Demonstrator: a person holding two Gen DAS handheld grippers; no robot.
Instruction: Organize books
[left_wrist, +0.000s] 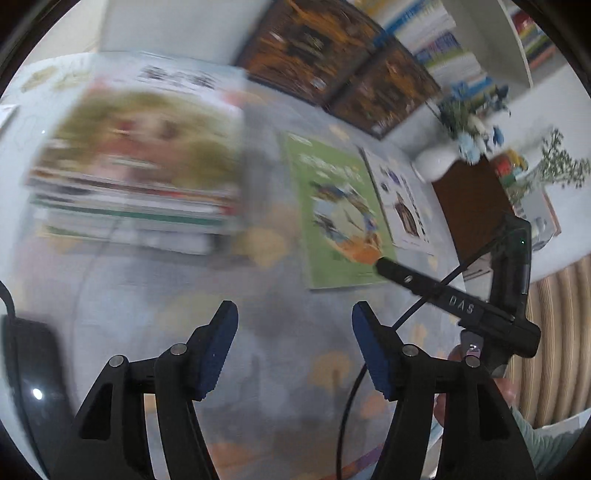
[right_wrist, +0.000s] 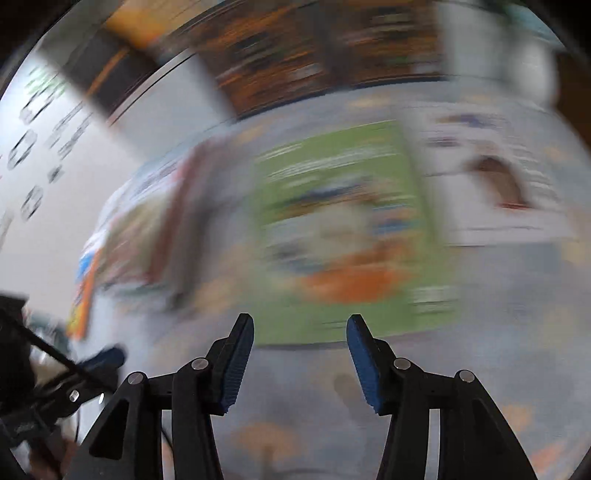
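Observation:
A stack of books (left_wrist: 136, 177) lies on the pale patterned tablecloth (left_wrist: 280, 369) at the left of the left wrist view, blurred. To its right a green book (left_wrist: 332, 214) lies flat, with a white book (left_wrist: 402, 199) beside it. My left gripper (left_wrist: 295, 314) hangs open over bare cloth, nothing between its blue pads. The right gripper (left_wrist: 384, 264) shows in that view as a black finger tip at the green book's near corner. In the right wrist view my right gripper (right_wrist: 300, 326) is open just before the green book (right_wrist: 343, 229), with the white book (right_wrist: 495, 173) to the right and the stack (right_wrist: 140, 229) to the left.
Two dark framed pictures (left_wrist: 332, 62) lean at the table's far edge. A white vase with flowers (left_wrist: 439, 162) and a dark wooden block (left_wrist: 472, 206) stand at the right. A shelf of books (left_wrist: 443, 40) is behind. A black device (left_wrist: 33, 369) lies at the left.

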